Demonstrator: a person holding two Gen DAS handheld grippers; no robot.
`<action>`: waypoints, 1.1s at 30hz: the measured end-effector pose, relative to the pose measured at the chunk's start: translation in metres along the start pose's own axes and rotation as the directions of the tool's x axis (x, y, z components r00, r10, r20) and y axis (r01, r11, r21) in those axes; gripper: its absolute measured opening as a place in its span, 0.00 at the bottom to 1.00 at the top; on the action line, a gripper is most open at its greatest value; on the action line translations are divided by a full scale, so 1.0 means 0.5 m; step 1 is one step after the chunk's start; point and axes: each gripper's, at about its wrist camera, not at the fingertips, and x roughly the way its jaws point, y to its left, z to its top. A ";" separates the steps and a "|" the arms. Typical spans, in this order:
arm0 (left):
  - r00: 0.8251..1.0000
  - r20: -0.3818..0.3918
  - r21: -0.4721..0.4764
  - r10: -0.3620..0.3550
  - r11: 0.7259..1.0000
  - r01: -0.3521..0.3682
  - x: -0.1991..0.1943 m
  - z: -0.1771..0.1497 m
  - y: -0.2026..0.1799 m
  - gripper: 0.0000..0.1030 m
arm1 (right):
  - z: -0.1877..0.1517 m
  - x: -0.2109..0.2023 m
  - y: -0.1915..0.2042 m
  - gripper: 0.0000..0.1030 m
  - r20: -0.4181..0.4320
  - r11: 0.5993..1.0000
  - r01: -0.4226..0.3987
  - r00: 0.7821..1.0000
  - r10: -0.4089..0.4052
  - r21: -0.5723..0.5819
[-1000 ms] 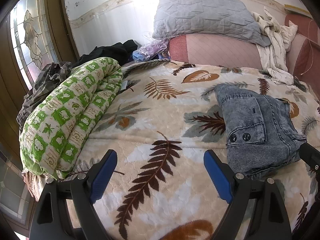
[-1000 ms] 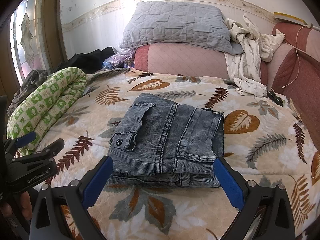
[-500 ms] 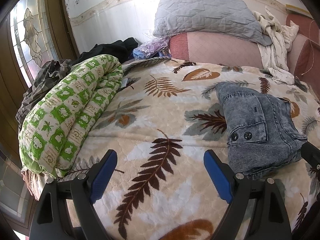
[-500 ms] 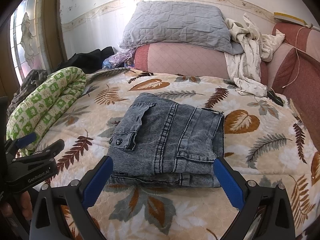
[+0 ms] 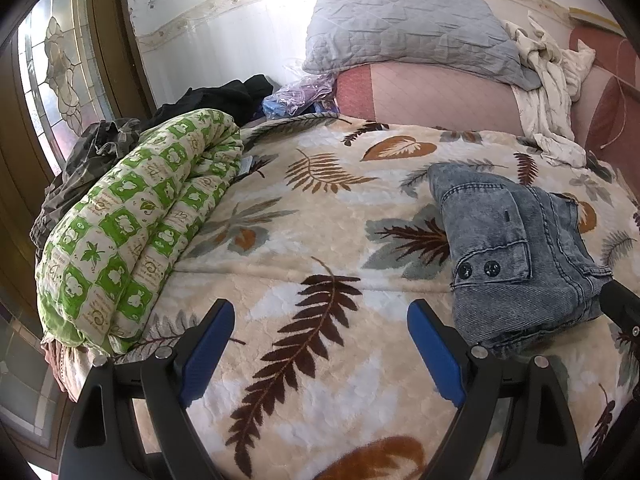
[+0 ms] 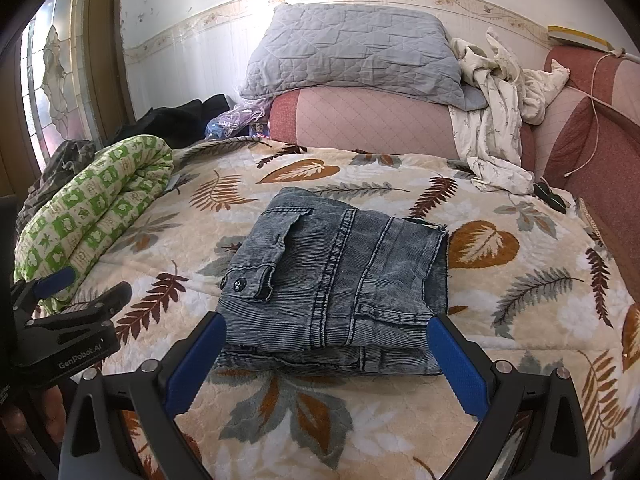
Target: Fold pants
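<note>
On the leaf-print blanket [image 6: 520,312] covering the bed, near its middle: the grey denim pants [image 6: 340,276], already a compact squared bundle of several layers, buttoned pocket flap on top, stacked edges turned toward the cameras. By the look of it, folding finished or all but finished; both tools back from the cloth, neither gripping. Right gripper [image 6: 326,354] spread wide and empty, blue pads either side of the bundle's near edge in the view, hanging just short of it, no pad pressing on denim. Left gripper [image 5: 320,346] likewise wide open over bare blanket, nothing between its pads, the pants off to its right, near but apart. Rolled green-and-white quilt [image 5: 132,232] along the left side of the bed, well clear of the bundle; grey pillow [image 6: 352,56] and crumpled pale cloth [image 6: 500,112] up at the head. Next move, judged only from the lie of things: either leave as is, or press down and square the slightly uneven lower layers at the near edge; for that, a light flat touch rather than a pinch, so as not to drag the top layer out of line
</note>
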 end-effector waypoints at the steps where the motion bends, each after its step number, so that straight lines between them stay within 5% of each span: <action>1: 1.000 0.001 -0.001 -0.001 1.000 0.001 0.000 0.000 0.000 0.86 | 0.000 -0.001 0.000 0.99 0.000 1.000 0.000 1.000 0.000 0.000; 33: 1.000 0.013 -0.007 -0.013 1.000 0.013 -0.005 0.000 0.003 0.86 | 0.005 0.011 0.012 0.99 -0.003 1.000 -0.003 1.000 0.003 -0.019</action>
